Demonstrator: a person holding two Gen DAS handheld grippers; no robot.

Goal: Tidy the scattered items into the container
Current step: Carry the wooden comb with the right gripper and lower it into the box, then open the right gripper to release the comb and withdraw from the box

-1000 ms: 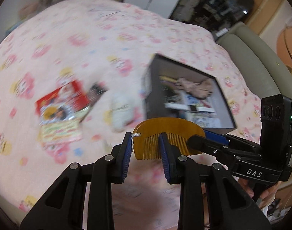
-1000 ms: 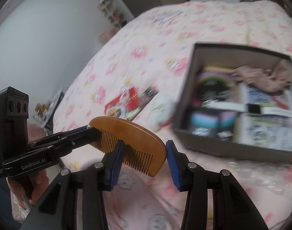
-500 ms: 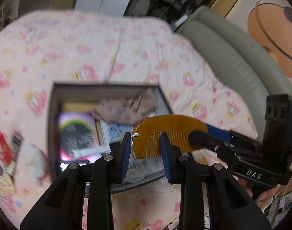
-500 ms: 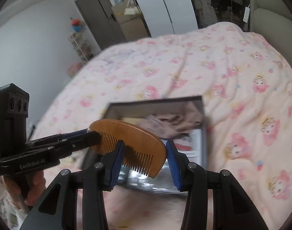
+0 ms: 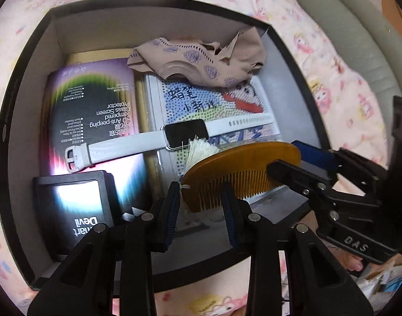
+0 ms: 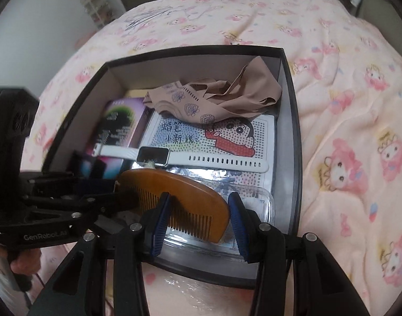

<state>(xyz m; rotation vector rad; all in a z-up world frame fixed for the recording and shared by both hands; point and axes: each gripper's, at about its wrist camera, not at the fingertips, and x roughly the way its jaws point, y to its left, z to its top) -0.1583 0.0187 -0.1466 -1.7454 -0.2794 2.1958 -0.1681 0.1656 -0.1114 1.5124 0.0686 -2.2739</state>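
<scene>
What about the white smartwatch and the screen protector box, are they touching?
Touching. The left wrist view shows the smartwatch strap lying flat across the screen protector box.

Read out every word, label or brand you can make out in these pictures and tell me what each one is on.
"HD Anti-peeping Tempered Glass Screen Protector": purple package in the box; its fine print is too small to read.
"Devil", above a cut-off word ending "art": small black box.
"DAS": right gripper.
"GenRobot.AI": left gripper.
"蜡笔小新" and a last character I cannot read: cartoon pegboard.
</scene>
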